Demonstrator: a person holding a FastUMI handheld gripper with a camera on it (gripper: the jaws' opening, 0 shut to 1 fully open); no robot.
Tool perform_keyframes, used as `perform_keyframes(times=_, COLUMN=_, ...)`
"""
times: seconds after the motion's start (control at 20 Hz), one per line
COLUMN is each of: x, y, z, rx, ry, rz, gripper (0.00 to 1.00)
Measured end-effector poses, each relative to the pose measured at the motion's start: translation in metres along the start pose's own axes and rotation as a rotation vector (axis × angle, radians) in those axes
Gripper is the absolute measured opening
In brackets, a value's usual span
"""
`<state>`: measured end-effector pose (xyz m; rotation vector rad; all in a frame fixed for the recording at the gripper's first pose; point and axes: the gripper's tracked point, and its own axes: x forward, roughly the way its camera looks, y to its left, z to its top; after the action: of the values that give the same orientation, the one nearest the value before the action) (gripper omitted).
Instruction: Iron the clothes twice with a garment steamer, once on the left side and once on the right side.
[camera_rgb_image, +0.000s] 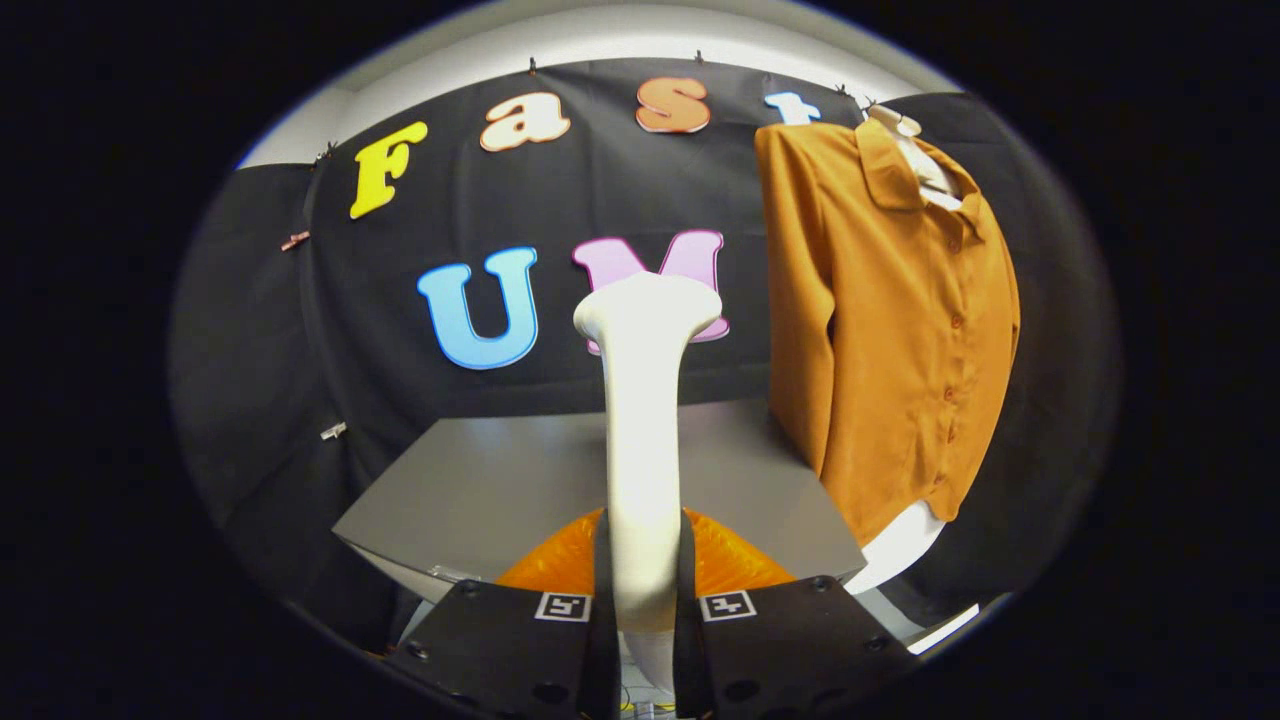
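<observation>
Where the black cloth wall backs the booth, a grey table (480, 490) runs out ahead of the fingers. Orange long-sleeved shirt (890, 330) hangs buttoned on a white form (collar up, hem low) beyond the fingers and off to their right, past the table's right edge. White garment steamer (642, 440) stands upright, its flared head up and well apart from the shirt. Gripper (642, 600) closed on the steamer's handle, both black fingers (520, 650) pressing its sides.

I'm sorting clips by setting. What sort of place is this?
Likely a staged demo booth: black cloth wall, bare grey table, orange shirt hung beside it, gripper shut on a white steamer.
</observation>
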<state>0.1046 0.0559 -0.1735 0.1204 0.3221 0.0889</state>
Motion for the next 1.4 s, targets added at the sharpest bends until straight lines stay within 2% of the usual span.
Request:
perform_keyframes(times=0.35, x=-0.061, y=-0.047, z=0.079, rx=-0.010, ry=-0.273, rz=-0.020, gripper=0.24)
perform_keyframes(times=0.65, x=-0.071, y=-0.096, z=0.113, rx=-0.025, ry=-0.419, rz=-0.025, gripper=0.24)
perform_keyframes(times=1.0, x=-0.047, y=-0.163, z=0.123, rx=0.006, ry=-0.431, rz=-0.085, gripper=0.24)
perform_keyframes(times=1.4, x=-0.002, y=-0.197, z=0.086, rx=0.012, ry=-0.322, rz=-0.115, gripper=0.24)
